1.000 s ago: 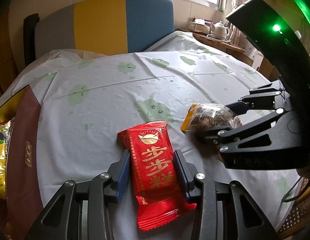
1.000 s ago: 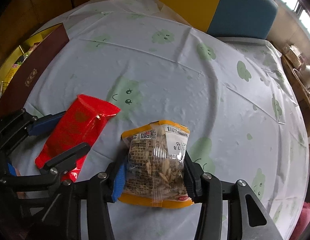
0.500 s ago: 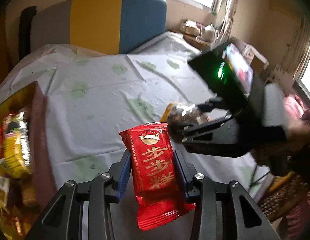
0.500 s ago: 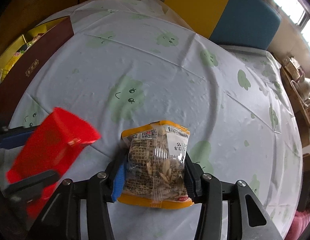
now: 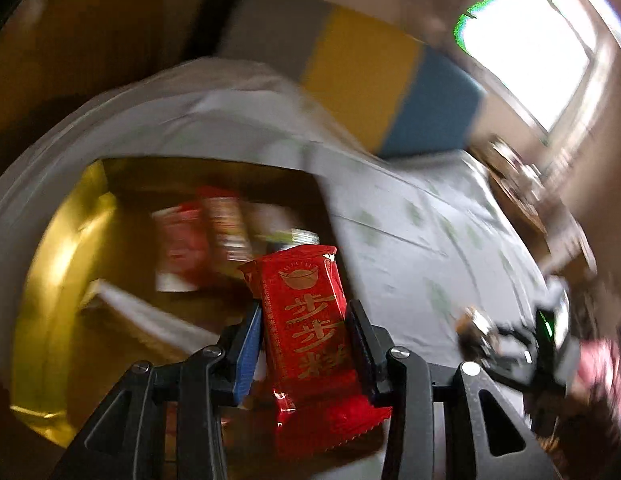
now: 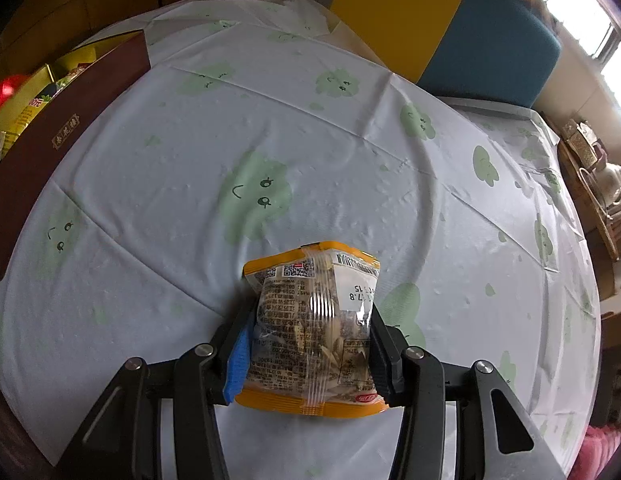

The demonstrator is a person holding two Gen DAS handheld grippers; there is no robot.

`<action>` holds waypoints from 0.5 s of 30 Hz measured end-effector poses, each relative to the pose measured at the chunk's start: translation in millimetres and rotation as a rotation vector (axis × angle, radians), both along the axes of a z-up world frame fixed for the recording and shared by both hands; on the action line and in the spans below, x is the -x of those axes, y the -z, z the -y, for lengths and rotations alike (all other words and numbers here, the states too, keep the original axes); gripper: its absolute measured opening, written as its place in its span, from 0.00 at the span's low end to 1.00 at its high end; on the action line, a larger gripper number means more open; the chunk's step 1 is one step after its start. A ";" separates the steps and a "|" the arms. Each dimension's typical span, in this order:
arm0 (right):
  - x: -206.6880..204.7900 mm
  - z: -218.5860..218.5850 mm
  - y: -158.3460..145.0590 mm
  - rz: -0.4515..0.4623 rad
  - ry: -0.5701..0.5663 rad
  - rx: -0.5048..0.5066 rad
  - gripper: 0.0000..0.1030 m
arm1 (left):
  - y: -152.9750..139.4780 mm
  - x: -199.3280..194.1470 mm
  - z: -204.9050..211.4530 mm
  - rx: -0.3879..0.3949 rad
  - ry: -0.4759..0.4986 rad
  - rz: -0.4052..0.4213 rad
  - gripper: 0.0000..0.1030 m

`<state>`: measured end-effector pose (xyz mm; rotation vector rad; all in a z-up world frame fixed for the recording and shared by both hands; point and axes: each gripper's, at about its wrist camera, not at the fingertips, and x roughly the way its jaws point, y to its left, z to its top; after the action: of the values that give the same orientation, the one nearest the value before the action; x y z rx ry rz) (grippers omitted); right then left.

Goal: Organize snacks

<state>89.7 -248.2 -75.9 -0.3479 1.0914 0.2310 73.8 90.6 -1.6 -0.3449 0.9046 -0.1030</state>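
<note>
In the left wrist view, my left gripper point(image 5: 304, 322) is shut on a red snack packet point(image 5: 306, 292) with gold characters. It hangs in the air over the open gold-lined box point(image 5: 58, 264), where other snack packets point(image 5: 202, 240) lie blurred. In the right wrist view, my right gripper point(image 6: 310, 320) is shut on a clear, orange-edged packet of seeds point(image 6: 314, 304), low over the white tablecloth point(image 6: 270, 120). The box's brown wall point(image 6: 70, 128) stands at the far left of that view. The right gripper point(image 5: 510, 340) shows blurred at the right of the left wrist view.
A chair point(image 6: 450, 20) with yellow and blue panels stands behind the round table. A side table with a teapot point(image 6: 602, 176) is at the right. The cloth between the seed packet and the box carries green cloud prints.
My left gripper has lifted the red packet off the cloth and swung it left over the open box, rolling as it went. The right gripper has stayed in place with the seed packet.
</note>
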 end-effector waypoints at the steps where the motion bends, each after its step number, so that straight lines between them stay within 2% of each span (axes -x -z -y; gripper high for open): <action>1: 0.6 -0.2 -0.2 0.001 0.001 -0.001 0.49 | 2.1 -3.7 -15.3 0.027 -0.042 -0.019 0.40; 7: 2.3 -0.8 -1.3 0.004 0.003 0.002 0.49 | 9.7 -21.8 -77.8 0.179 -0.215 -0.070 0.40; 10: 2.8 -0.9 -1.9 0.005 0.002 0.004 0.49 | 9.7 -33.7 -90.1 0.178 -0.261 -0.069 0.40; 15: 2.4 -0.5 -2.0 0.005 0.001 0.006 0.50 | 26.4 -56.2 -104.9 0.168 -0.348 -0.093 0.41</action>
<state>87.3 -247.7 -73.9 -0.3537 1.0879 0.2261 130.0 195.5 -27.9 -0.6626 0.9175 0.1602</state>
